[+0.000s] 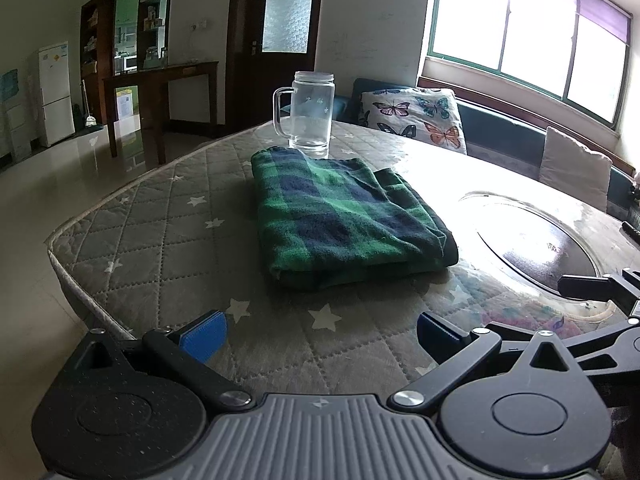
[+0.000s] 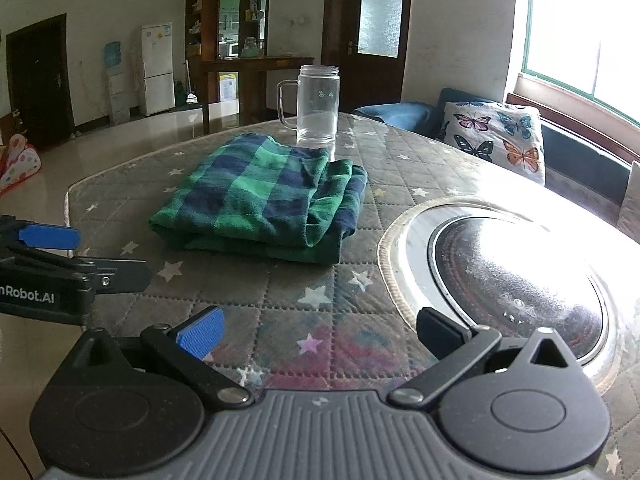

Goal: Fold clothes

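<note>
A green and navy plaid cloth lies folded in a flat bundle on the quilted star-pattern table cover. It also shows in the right wrist view. My left gripper is open and empty, hovering near the table's front edge, short of the cloth. My right gripper is open and empty, also short of the cloth, to its right. The left gripper's blue-padded finger shows at the left edge of the right wrist view.
A clear glass mug stands just behind the cloth, also in the right wrist view. A round glass-covered inset is in the table at right. A bench with a butterfly cushion runs under the window.
</note>
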